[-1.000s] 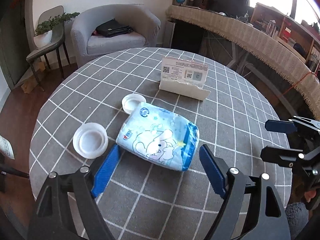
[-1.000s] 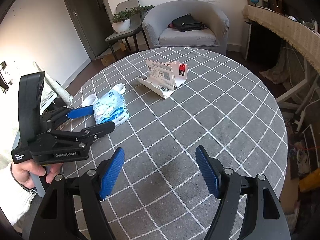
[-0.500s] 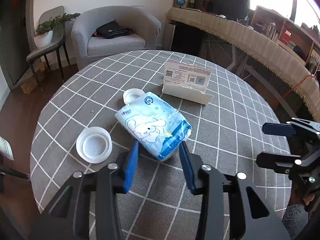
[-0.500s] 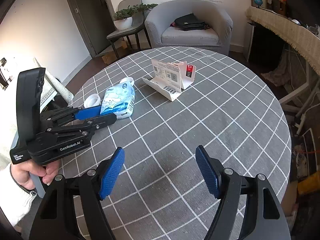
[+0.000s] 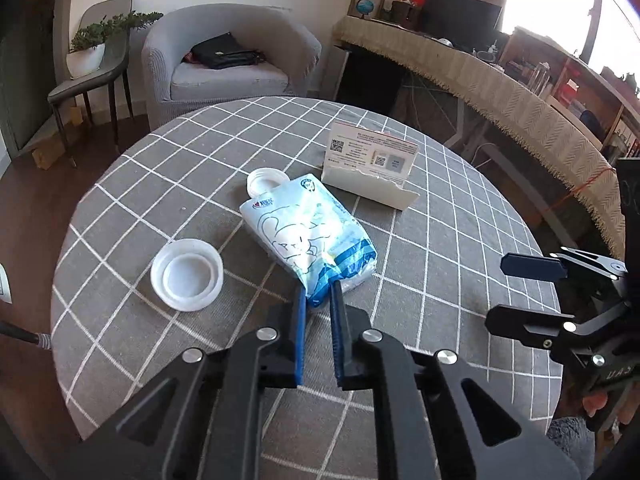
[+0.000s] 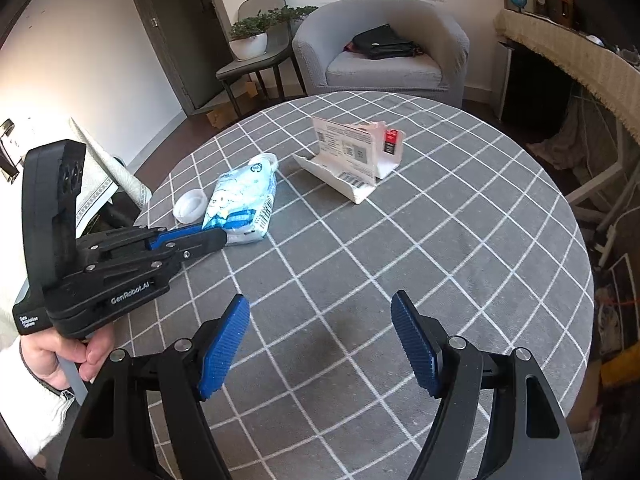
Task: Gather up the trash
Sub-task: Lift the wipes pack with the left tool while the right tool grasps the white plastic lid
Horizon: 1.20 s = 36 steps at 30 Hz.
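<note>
A blue and white tissue pack (image 5: 308,236) lies on the round grey checked table (image 5: 460,240). My left gripper (image 5: 318,294) is shut on the pack's near blue end; the right wrist view shows it (image 6: 216,238) pinching the pack (image 6: 244,204). Two white plastic lids lie by the pack, one large (image 5: 187,280) at the left and one small (image 5: 264,180) behind it. A torn white cardboard box (image 5: 370,166) stands further back. My right gripper (image 6: 320,344) is open and empty over the table's near right part.
A grey armchair (image 5: 228,68) with a black bag stands beyond the table. A chair with a potted plant (image 5: 88,52) is at the far left. A long cloth-covered desk (image 5: 500,92) runs along the right. The table edge curves close on the left.
My left gripper has moved in and closed from wide open onto the near end of the tissue pack. The pack has turned and shifted slightly. My right gripper has stayed open.
</note>
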Tool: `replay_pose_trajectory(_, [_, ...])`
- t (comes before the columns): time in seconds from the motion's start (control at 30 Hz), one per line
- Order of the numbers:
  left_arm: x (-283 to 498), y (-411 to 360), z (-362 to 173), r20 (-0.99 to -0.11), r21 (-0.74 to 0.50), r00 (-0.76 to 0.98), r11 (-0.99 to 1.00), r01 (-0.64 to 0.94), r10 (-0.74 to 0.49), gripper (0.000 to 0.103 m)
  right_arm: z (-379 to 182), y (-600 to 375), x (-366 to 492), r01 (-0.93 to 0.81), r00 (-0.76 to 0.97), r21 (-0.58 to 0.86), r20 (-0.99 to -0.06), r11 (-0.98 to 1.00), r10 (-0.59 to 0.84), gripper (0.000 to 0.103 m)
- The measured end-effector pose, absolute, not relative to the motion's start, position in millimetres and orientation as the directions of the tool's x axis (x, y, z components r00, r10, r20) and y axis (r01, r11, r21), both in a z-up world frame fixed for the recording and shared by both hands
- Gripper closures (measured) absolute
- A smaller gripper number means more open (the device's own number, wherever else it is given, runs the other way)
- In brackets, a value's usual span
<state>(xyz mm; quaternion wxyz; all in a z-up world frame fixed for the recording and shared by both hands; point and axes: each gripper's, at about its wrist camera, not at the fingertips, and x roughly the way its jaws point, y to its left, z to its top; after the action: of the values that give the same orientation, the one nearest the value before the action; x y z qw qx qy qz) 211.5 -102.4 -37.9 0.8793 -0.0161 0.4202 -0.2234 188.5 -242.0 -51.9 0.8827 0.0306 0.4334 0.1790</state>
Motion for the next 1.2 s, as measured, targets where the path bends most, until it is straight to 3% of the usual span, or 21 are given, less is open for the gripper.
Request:
replay_pose_trajectory(0.5, [183.0, -36.5, -1.7, -0.687, -0.219, 0.630, 0.930, 0.297, -0.363, 0.091, -59.1, -177.9, 203.3, -0.388, 0.512, 0.184, -0.772, 0.903, 0.377, 0.029])
replay_pose_trajectory(0.8, [174.4, 10.1, 5.6, -0.684, -0.213, 0.658, 0.948, 0.235, -0.317, 0.091, -66.6, -135.5, 216.5, -0.442, 0.488, 0.140, -0.792, 0.886, 0.368, 0.049])
replay_pose_trajectory(1.2, [158.6, 58.4, 4.2, -0.689, -0.217, 0.669, 0.960, 0.178, -0.279, 0.091, -66.0, -80.0, 239.8, -0.516, 0.506, 0.018, -0.801, 0.857, 0.321, 0.057])
